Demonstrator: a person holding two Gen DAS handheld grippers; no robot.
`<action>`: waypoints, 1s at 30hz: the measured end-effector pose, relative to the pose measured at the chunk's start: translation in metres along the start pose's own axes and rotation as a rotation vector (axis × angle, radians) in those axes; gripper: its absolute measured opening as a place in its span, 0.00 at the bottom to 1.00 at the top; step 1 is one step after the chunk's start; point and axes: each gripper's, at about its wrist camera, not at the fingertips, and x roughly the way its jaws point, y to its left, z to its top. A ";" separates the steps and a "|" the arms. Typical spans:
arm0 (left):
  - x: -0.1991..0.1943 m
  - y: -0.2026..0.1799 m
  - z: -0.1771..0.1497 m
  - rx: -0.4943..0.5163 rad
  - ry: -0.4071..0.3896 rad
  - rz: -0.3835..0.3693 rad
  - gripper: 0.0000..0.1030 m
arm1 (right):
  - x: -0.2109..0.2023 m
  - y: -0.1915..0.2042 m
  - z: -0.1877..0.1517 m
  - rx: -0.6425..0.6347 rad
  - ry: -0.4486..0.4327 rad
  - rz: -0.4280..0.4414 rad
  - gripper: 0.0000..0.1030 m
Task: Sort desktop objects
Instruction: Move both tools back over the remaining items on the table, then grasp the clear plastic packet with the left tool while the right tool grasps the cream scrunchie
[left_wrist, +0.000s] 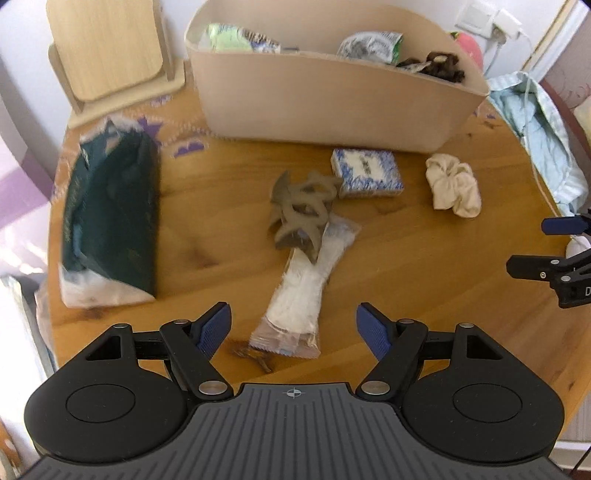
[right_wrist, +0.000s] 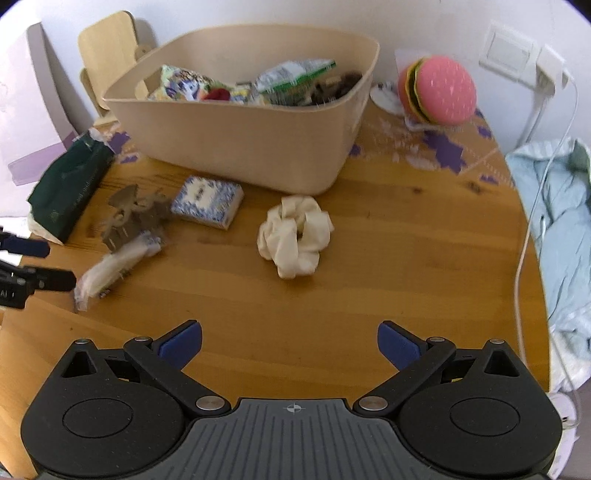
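On the round wooden table (left_wrist: 424, 266) lie a grey-brown hair claw (left_wrist: 301, 212), a clear wrapped white packet (left_wrist: 306, 284), a blue-and-white patterned box (left_wrist: 367, 171), a cream scrunchie (left_wrist: 454, 184) and a dark green tissue pack (left_wrist: 110, 221). My left gripper (left_wrist: 293, 334) is open and empty, just in front of the packet's near end. My right gripper (right_wrist: 290, 345) is open and empty, in front of the scrunchie (right_wrist: 295, 236). The claw (right_wrist: 133, 218), packet (right_wrist: 114, 266), box (right_wrist: 208, 201) and tissue pack (right_wrist: 70, 192) lie to its left.
A beige bin (left_wrist: 332, 107) holding snack packets and several small items stands at the back of the table, also in the right wrist view (right_wrist: 243, 147). A wooden stand (left_wrist: 107, 51) is back left. A burger toy (right_wrist: 437, 90), a white cable (right_wrist: 532, 206) and light blue cloth (right_wrist: 561, 206) are at right.
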 end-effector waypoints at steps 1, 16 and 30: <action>0.004 -0.001 -0.001 -0.003 0.004 0.002 0.74 | 0.005 0.000 0.000 0.005 0.004 -0.003 1.00; 0.043 0.000 0.011 -0.045 0.008 0.019 0.74 | 0.050 -0.002 0.030 0.001 0.004 -0.033 0.93; 0.059 -0.005 0.021 -0.009 -0.017 0.039 0.66 | 0.079 -0.002 0.050 0.022 -0.034 -0.085 0.73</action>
